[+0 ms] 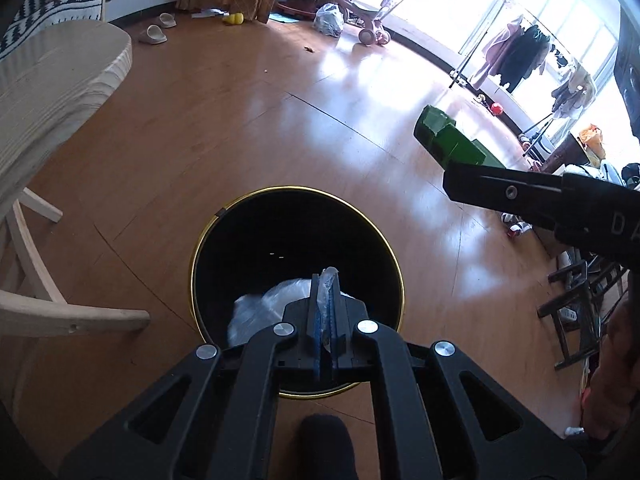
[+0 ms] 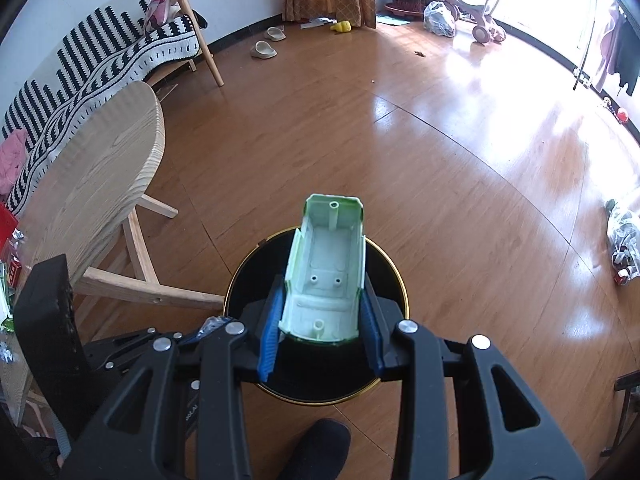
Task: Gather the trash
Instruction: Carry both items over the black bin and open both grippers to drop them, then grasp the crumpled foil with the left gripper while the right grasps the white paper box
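Grippers hang side by side over a black bin (image 1: 298, 216) with a gold rim, standing on the wooden floor (image 2: 460, 168). The left gripper (image 1: 326, 304) is closed tight on a crumpled clear plastic wrapper (image 1: 256, 308), which dangles inside the bin's mouth. The right gripper (image 2: 322, 320) is partly open, its blue pads (image 2: 269, 336) pressed against both sides of a green plastic toy shell (image 2: 326, 272) held above the bin's opening. Left of the bin stands a pale wooden table (image 2: 104, 168). Farther back a striped sofa (image 2: 92, 60) lines the wall.
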